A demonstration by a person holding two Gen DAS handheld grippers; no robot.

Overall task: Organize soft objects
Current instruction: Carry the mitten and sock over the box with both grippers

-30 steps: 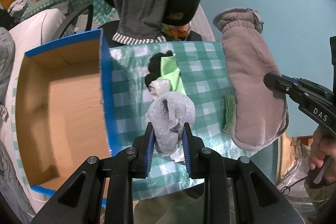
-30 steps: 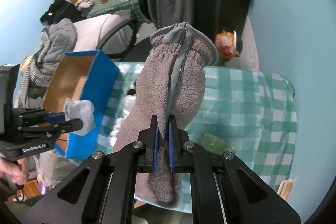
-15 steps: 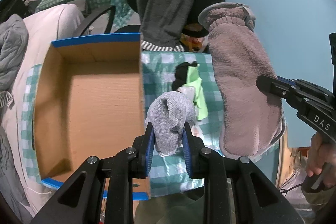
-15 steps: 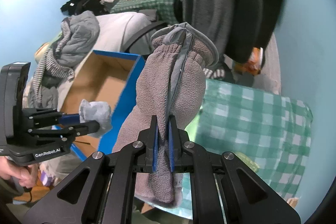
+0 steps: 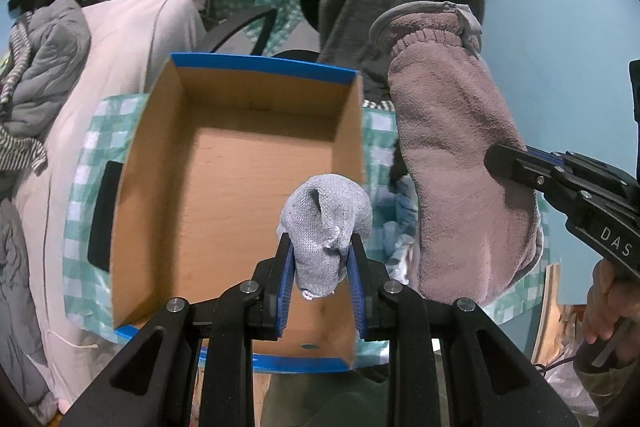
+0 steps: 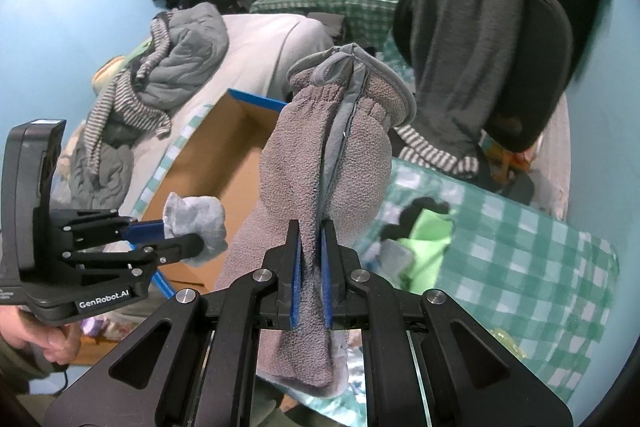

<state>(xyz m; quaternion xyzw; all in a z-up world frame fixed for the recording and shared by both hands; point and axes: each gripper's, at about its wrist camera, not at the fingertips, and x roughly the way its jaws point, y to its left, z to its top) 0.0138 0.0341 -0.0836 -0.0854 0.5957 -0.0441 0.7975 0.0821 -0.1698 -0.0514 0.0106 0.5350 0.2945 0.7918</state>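
The big cardboard box (image 5: 240,187) with the blue rim sits open on the table (image 6: 520,247), which wears a green checked cloth. In the left wrist view the box fills the middle, and nothing can be seen lying inside it. A dark pad-like thing lies on the cloth at the box's 9 o'clock side; what it is cannot be told.

Next in size is the fuzzy brown-grey mitten (image 5: 460,167). The right tool (image 6: 310,263) pinches it tight near its thumb end, so the cuff stands up toward 12 o'clock. It hangs in the air at the box's 3 o'clock side, not over the opening.

Smaller is the little grey sock bundle (image 5: 326,227). The left tool (image 5: 320,267) squeezes it between its blue pads, over the box near the 3 o'clock wall.

On the table, at 3 o'clock of the mitten in the right wrist view, a small heap waits: a light green cloth (image 6: 430,239) on something black.

The step in hand looks like carrying both soft things to the box. Next, the left tool should likely go lower inside the box and let the bundle go. Then the mitten needs to swing toward 9 o'clock, over the opening, before it is dropped.
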